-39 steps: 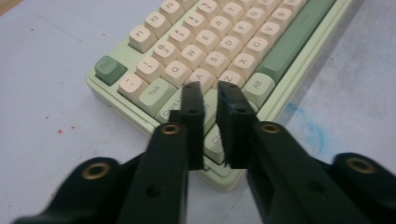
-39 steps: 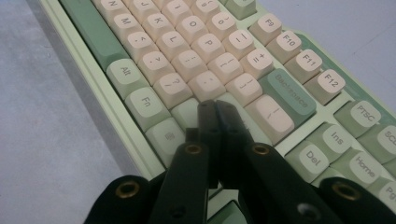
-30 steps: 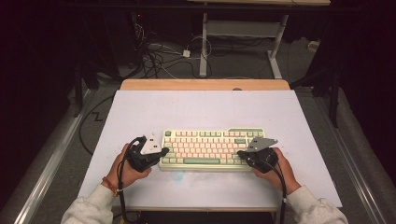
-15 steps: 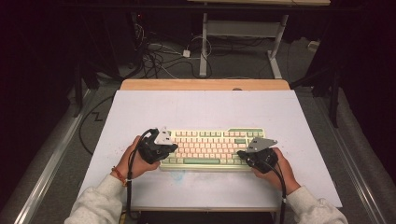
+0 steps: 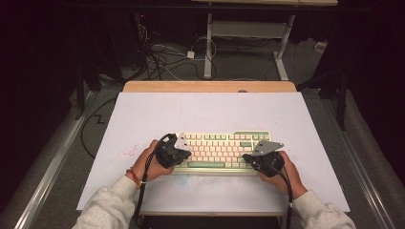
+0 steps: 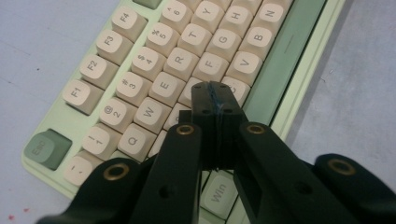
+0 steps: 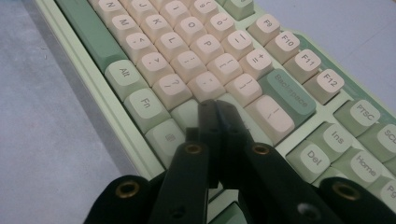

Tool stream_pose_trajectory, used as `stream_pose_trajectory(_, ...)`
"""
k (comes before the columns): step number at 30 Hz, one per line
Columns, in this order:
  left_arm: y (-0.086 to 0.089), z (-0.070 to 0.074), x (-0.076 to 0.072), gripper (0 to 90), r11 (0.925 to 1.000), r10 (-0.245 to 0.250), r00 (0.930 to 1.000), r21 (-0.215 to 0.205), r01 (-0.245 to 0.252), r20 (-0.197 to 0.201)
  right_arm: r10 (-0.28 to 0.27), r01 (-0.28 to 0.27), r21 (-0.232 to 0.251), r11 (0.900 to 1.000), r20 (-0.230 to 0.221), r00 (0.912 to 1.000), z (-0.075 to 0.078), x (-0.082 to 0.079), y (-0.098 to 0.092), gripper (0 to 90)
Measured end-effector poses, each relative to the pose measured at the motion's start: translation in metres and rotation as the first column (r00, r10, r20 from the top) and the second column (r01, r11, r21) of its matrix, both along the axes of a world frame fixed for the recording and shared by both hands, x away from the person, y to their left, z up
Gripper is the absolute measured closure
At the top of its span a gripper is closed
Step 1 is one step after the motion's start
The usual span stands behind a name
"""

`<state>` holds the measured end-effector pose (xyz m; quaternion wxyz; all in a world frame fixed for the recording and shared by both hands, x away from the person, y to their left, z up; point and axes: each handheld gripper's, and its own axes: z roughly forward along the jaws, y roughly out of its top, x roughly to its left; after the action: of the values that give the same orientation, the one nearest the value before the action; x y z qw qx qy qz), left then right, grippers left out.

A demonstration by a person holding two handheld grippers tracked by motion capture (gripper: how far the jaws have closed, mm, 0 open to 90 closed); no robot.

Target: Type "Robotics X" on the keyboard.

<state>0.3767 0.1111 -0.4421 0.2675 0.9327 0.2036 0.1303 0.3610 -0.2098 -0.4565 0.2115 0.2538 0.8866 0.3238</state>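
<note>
- Since the earlier frame, left gripper (image 5: 184, 153) slid inward over the keyboard (image 5: 217, 149); jaws clenched empty above D and C at the table's (image 5: 143, 114) 6 o'clock.
- Right gripper (image 5: 250, 157), clenched empty, hovers near Backspace.

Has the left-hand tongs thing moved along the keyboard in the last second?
Yes. The left tongs have slid rightward from beside the keyboard's left end to above its left-hand keys. The keyboard has not shifted.
</note>
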Motion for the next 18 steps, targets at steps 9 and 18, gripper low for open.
stream_pose_trajectory(9,-0.004,0.004,0.001,87.8,1.0000,0.000,0.9999,-0.009,0.000,0.015,-0.001,0.001,0.000,1.000,-0.001,1.0000,0.000,0.000,0.000,90.0)
stream_pose_trajectory(18,-0.009,-0.004,0.000,87.8,0.9994,0.003,0.9998,0.034,-0.004,0.018,-0.001,0.001,0.000,1.000,0.001,1.0000,0.000,0.000,0.000,90.0)
